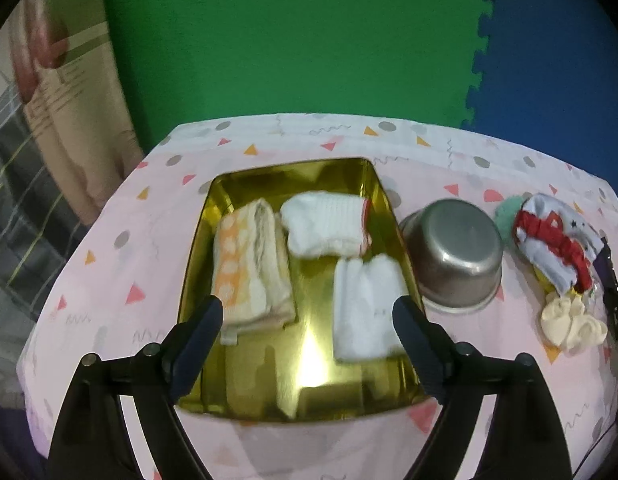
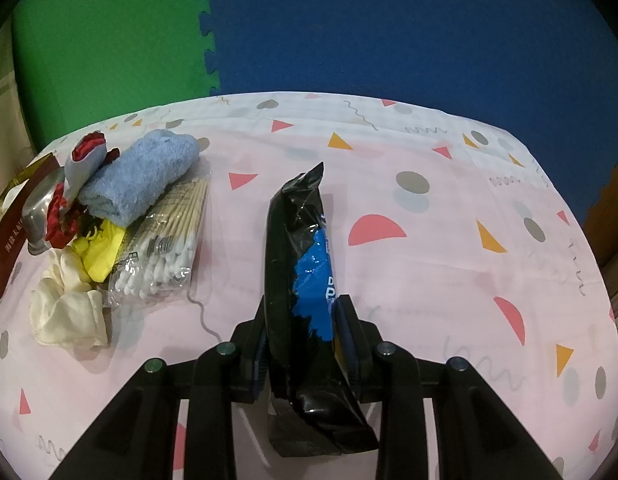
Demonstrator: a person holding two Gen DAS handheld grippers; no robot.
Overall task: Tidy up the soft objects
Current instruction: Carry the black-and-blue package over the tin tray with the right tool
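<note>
A pink patterned counter (image 1: 109,264) carries a gold tray (image 1: 245,184) holding three folded cloths. Left tongs (image 1: 307,322) gape empty above its white towel (image 1: 365,308). Right tongs (image 2: 301,320) grip a black-and-blue packet (image 2: 297,248), likely placed next, beside the tray.

A glossy gold metal tray (image 1: 245,184) is seen holding soft terry towels (image 1: 249,264); beside it, a brushed steel bowl (image 1: 455,252).

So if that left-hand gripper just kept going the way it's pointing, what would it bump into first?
Probably the gold tray: the open left gripper aims at its bare floor between the orange-patterned towel and a white folded cloth. Depth is unclear.
</note>
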